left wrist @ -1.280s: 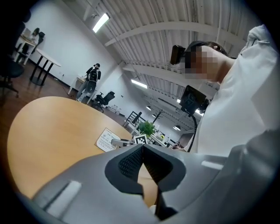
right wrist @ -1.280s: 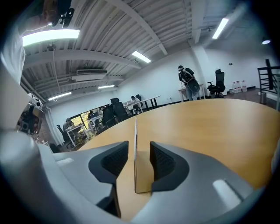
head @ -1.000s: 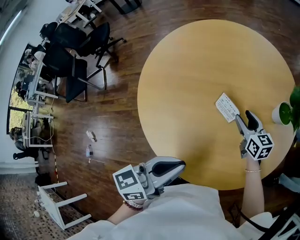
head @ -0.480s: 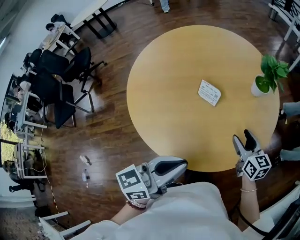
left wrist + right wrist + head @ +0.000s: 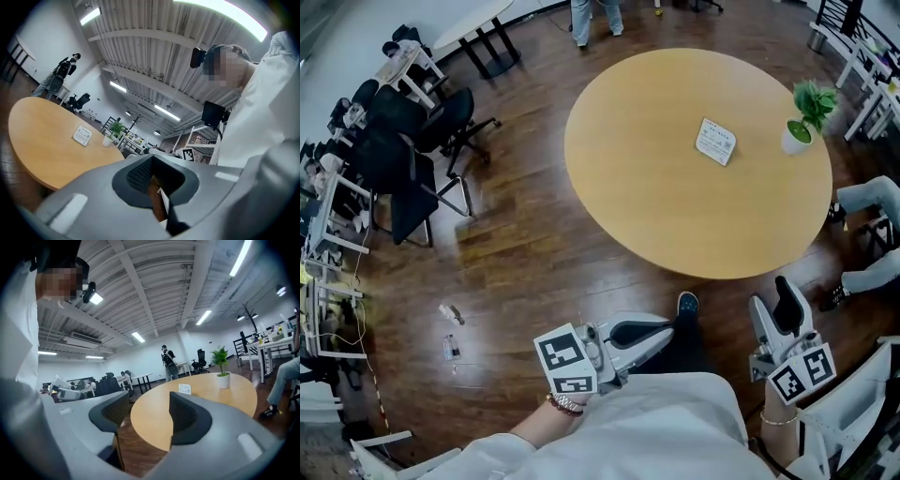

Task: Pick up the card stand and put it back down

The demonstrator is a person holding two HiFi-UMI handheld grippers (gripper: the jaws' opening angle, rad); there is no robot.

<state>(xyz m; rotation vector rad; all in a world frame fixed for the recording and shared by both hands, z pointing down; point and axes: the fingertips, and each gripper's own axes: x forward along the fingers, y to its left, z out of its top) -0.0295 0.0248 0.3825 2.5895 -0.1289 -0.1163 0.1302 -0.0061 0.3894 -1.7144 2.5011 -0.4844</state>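
Right tool (image 5: 775, 309) and left tool (image 5: 661, 330) have pulled back off the round light-wood surface (image 5: 656, 169). White rectangular card stand (image 5: 716, 141) sits on its far right, ahead of the nearer right tool, whose jaws have just been opening, wide and empty; left tool closed, empty.

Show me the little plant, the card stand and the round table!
plant (image 5: 813, 97): head view, on its green leaves.
card stand (image 5: 716, 141): head view, middle of its white face.
round table (image 5: 656, 187): head view, bare wood top.

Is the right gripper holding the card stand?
No, the right gripper, whose jaws have just been opening, has nothing between them, and the card stand sits far off on the round table.
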